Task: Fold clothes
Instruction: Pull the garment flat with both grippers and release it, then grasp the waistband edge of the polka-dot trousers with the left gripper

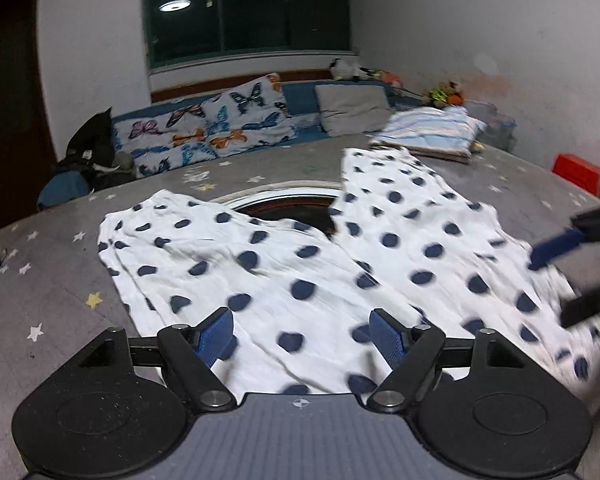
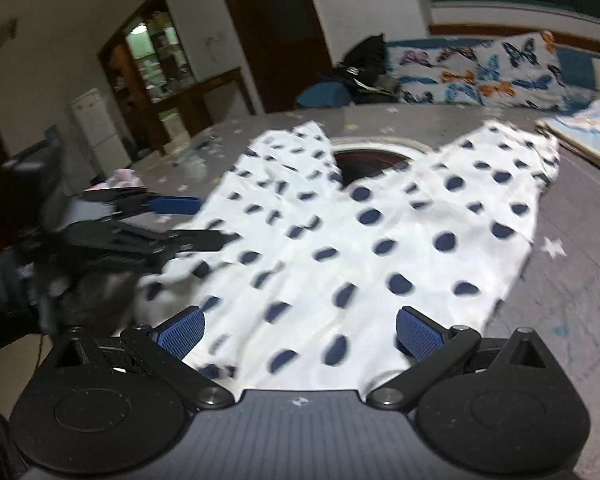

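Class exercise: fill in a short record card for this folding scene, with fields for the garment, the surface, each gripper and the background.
garment: white polka-dot trousers, spread flat, legs pointing away and splayed apart
surface: grey star-print cover
between legs: round dark opening, partly covered
left gripper: open, above the waist end, gripping nothing
right gripper: open, above the waist end, gripping nothing
background: butterfly-print pillows, folded striped blanket, red box

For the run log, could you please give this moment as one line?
step: before fold | trousers: flat on table | left tool: open | right tool: open | nothing held
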